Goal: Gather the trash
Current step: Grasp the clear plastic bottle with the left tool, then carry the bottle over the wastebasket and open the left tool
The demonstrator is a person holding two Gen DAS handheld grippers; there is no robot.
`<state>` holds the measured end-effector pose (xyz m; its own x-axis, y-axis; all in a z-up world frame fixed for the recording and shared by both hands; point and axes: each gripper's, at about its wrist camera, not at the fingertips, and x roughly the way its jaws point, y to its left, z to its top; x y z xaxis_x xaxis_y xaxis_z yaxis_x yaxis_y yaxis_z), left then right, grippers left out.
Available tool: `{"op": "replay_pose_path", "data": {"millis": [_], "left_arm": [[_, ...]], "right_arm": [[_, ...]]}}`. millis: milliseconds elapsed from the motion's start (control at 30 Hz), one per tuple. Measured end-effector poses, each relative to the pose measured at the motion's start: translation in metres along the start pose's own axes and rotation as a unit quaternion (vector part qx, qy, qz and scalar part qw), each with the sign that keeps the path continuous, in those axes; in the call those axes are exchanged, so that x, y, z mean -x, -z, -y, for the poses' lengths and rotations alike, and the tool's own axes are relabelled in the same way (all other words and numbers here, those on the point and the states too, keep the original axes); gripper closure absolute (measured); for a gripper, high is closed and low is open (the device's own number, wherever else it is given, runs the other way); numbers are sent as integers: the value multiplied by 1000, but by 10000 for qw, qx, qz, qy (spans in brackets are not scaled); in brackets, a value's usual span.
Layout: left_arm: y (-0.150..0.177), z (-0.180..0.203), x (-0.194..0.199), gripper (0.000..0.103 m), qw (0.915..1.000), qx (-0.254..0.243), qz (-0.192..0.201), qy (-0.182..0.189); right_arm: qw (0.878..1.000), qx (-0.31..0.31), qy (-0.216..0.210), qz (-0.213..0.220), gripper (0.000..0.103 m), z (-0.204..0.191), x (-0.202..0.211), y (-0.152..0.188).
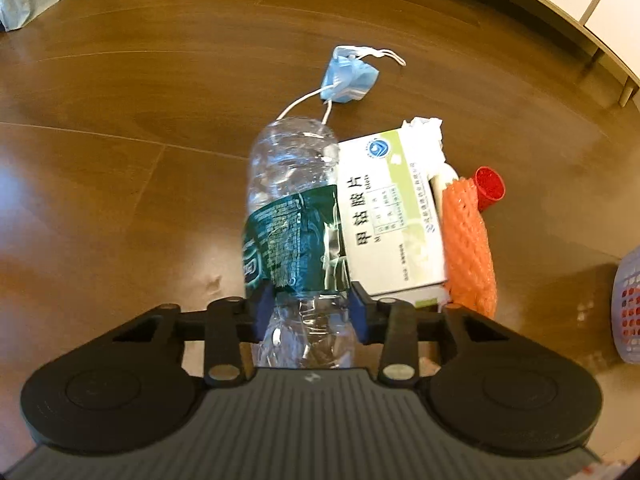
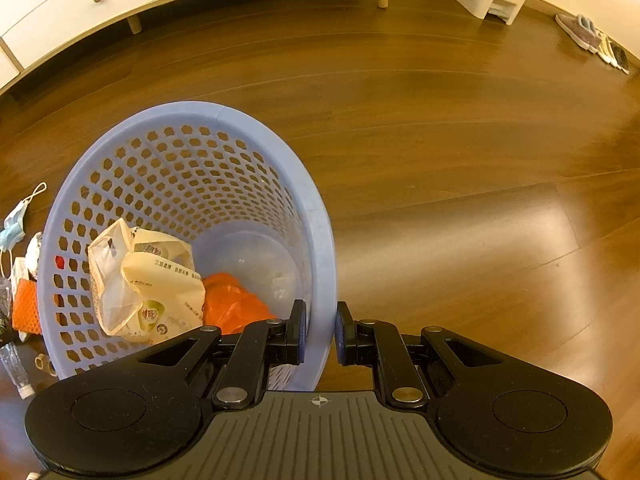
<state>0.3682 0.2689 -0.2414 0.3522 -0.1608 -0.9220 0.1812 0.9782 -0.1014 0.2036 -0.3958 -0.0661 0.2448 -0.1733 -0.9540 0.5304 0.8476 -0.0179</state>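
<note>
Left wrist view: the left gripper (image 1: 310, 312) clamps a crumpled clear plastic bottle (image 1: 294, 216) between its blue pads, just below the green label. Beside the bottle on the glossy wood floor (image 1: 120, 140) lie a white cardboard box (image 1: 394, 216), an orange foam net (image 1: 470, 252), a red cap (image 1: 489, 188) and, farther off, a crumpled blue mask (image 1: 350, 76).

Right wrist view: the right gripper (image 2: 320, 332) pinches the rim of a perforated lilac plastic basket (image 2: 316, 208), one finger inside, one outside. The basket is tilted and holds a crinkled cream wrapper (image 2: 148, 276) and an orange bag (image 2: 236, 306).
</note>
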Motion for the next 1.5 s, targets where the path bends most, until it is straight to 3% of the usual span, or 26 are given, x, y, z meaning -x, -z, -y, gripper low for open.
{"op": "replay_pose_path", "data": {"millis": [133, 400, 600, 900, 1167, 1500], "left_arm": [[1, -13, 13, 72, 9999, -12, -20, -115], [0, -59, 34, 73, 9981, 511, 45, -346], [-7, -59, 62, 73, 9980, 574, 212, -142], [-27, -4, 114, 73, 9981, 64, 411, 448], [-44, 62, 181, 73, 9918, -519, 580, 1011], [-45, 173, 250, 73, 9668, -1175, 882, 2090]], "right_arm": [[10000, 36, -32, -6, 92, 1, 0, -1], [10000, 65, 5, 50, 92, 0, 1, -3], [9998, 185, 20, 92, 92, 0, 3, -3], [9997, 246, 53, 30, 92, 3, -3, -5], [9989, 453, -14, 73, 92, 0, -3, -3], [9982, 574, -62, 170, 92, 0, -6, -1]]}}
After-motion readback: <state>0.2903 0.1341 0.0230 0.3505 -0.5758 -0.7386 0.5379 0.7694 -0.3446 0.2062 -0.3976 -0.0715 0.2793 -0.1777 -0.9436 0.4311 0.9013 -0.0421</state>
